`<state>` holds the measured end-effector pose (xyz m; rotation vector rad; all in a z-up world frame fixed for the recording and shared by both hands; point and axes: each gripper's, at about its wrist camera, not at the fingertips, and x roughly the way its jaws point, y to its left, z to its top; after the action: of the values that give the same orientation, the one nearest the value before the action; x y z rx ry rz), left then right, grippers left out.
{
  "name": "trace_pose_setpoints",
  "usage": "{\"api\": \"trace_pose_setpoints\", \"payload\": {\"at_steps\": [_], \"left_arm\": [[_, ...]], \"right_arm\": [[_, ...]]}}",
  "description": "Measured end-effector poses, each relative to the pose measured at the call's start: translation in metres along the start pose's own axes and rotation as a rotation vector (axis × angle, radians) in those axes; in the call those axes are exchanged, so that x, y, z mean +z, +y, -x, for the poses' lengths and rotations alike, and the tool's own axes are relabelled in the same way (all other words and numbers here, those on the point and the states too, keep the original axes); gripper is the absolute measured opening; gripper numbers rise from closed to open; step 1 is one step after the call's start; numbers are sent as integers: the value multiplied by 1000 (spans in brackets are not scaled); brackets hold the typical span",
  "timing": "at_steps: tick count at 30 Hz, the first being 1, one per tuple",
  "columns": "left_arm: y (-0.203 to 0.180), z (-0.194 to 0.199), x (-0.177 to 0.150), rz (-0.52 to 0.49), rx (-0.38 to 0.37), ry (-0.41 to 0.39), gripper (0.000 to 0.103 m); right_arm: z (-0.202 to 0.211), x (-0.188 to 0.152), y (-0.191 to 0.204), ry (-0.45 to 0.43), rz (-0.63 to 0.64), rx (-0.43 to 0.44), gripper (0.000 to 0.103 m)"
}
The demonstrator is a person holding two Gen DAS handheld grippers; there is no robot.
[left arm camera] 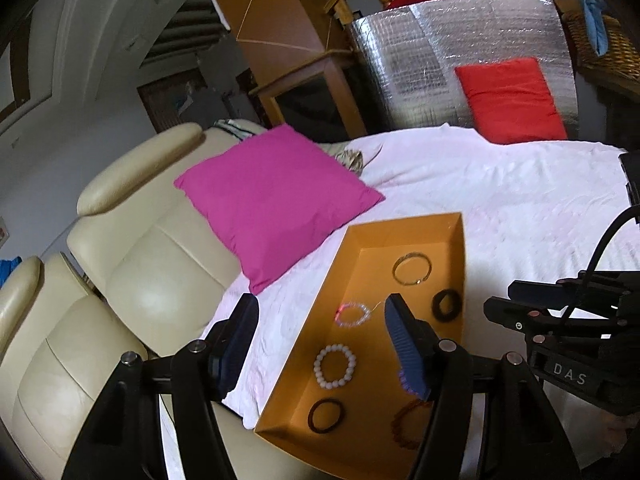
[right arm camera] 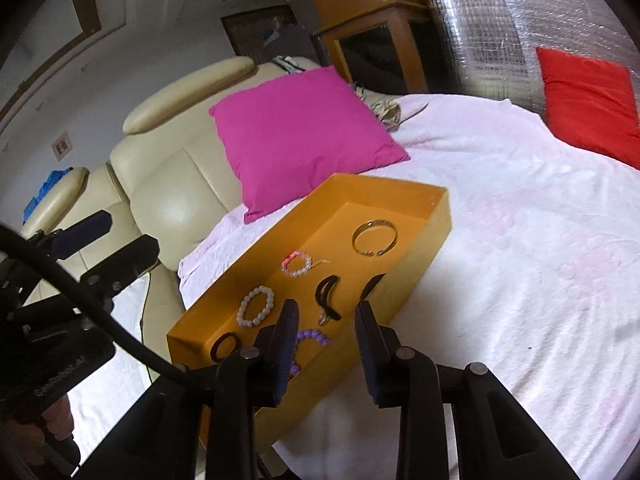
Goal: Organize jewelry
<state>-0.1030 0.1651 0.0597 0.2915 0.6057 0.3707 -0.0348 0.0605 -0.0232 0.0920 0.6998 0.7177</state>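
An orange box (left arm camera: 316,320) (right arm camera: 424,240) lies on a white sheet and holds several pieces of jewelry: a gold bangle (left arm camera: 412,269) (right arm camera: 375,237), a clear bead bracelet (left arm camera: 353,313) (right arm camera: 297,265), a white bead bracelet (left arm camera: 335,366) (right arm camera: 256,306), black rings (left arm camera: 448,305) (left arm camera: 326,415) (right arm camera: 225,346), a purple bead bracelet (right arm camera: 312,338) and an amber bead strand (left arm camera: 408,420). My left gripper (left arm camera: 320,344) is open and empty over the box's left wall. My right gripper (right arm camera: 328,328) is open and empty above the box's near end.
A magenta cushion (left arm camera: 276,200) (right arm camera: 304,132) lies just behind the box. A cream leather seat (left arm camera: 152,264) (right arm camera: 168,184) is to the left. A red cushion (left arm camera: 514,100) (right arm camera: 592,100) leans on a silver foil panel (left arm camera: 440,52). White sheet (right arm camera: 520,260) spreads to the right.
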Motion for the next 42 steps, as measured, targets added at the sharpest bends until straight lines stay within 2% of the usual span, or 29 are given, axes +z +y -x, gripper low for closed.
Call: {"api": "trace_pose_setpoints", "payload": {"at_steps": [22,26,31,35,38,42], "left_arm": [[-21,39,29,-14,-12,-67,67],[-16,42,30,19,-26,-60,69],[0,53,31,92,-27,-71,79],[16,65,32,134,-22,-84,80],[28,77,32,172,-9,-95,87],[44,99,31,217,-14,-125,88]], "right_arm": [[63,9,-34,-134,-46,-23,33],[72,9,-33,-159,-37,-36,45],[88,9,-25,-197,-9,-71,48],[108,10,-13,-224,16,-120,55],[126,6,-2,-251,39,-156,65],[149,-2,12,-258,52,-162,66]]}}
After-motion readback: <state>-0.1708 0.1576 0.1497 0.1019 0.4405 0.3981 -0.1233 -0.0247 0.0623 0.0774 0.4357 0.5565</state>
